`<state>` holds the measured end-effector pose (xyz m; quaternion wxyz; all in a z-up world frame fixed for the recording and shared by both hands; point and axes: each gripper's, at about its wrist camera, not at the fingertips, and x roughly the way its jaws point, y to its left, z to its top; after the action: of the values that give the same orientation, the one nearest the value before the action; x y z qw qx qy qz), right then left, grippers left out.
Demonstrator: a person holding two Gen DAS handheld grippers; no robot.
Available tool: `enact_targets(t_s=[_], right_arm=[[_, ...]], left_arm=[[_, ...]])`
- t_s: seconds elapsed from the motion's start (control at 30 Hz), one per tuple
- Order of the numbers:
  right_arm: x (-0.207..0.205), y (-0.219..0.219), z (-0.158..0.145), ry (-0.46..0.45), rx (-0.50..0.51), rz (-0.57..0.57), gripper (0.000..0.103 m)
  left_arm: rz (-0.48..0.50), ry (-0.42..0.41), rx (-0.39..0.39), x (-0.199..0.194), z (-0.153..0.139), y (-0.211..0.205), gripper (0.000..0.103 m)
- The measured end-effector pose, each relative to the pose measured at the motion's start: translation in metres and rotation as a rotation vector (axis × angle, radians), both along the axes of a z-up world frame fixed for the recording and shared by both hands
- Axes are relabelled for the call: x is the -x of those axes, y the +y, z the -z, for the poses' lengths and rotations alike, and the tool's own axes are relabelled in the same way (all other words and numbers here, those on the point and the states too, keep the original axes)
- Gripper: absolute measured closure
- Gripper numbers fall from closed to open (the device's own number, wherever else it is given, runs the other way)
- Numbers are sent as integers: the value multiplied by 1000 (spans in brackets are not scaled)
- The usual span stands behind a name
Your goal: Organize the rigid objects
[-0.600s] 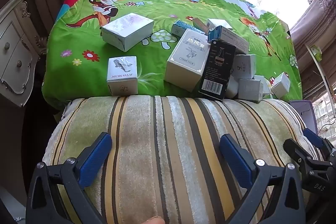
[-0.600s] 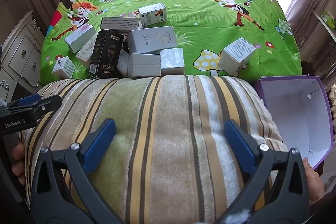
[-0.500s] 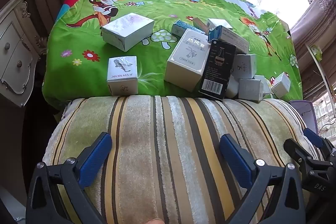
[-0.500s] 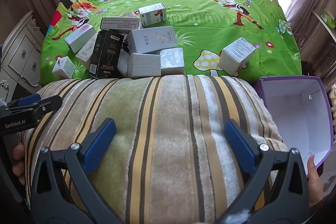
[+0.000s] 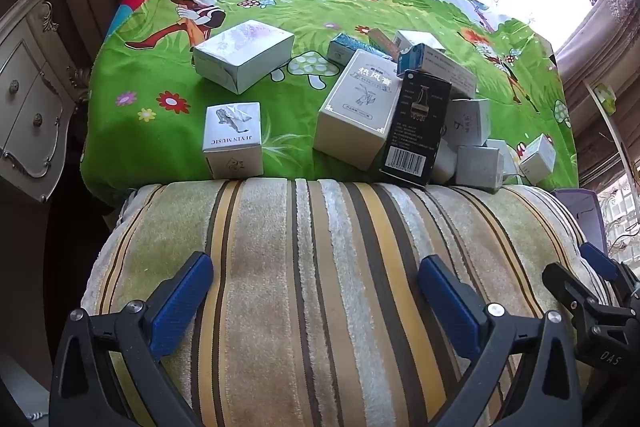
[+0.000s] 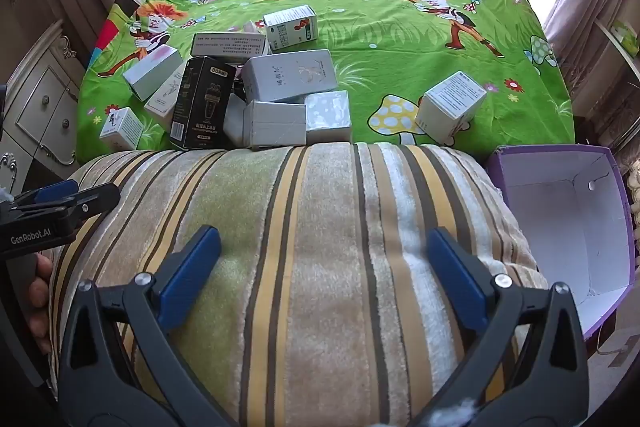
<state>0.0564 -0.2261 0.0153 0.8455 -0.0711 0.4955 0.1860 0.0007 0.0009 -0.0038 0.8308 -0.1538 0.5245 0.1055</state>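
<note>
Several small cartons lie on a green cartoon cloth: a black box, a large white box, a small white box, a silver box and a lone white box at the right. An open purple box stands at the right, empty. My left gripper and right gripper are both open and empty, held over a striped cushion, short of the cartons.
A white carved cabinet stands left of the table. Curtains and a bright window are behind. The striped cushion lies between the grippers and the table. The right gripper shows at the left wrist view's right edge.
</note>
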Motion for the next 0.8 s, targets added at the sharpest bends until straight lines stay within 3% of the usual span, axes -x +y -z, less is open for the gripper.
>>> enact_targets(t_s=[0.8], right_arm=[[-1, 1, 3, -24, -10, 6, 0]], left_arm=[[-16, -30, -11, 1, -4, -2, 0]])
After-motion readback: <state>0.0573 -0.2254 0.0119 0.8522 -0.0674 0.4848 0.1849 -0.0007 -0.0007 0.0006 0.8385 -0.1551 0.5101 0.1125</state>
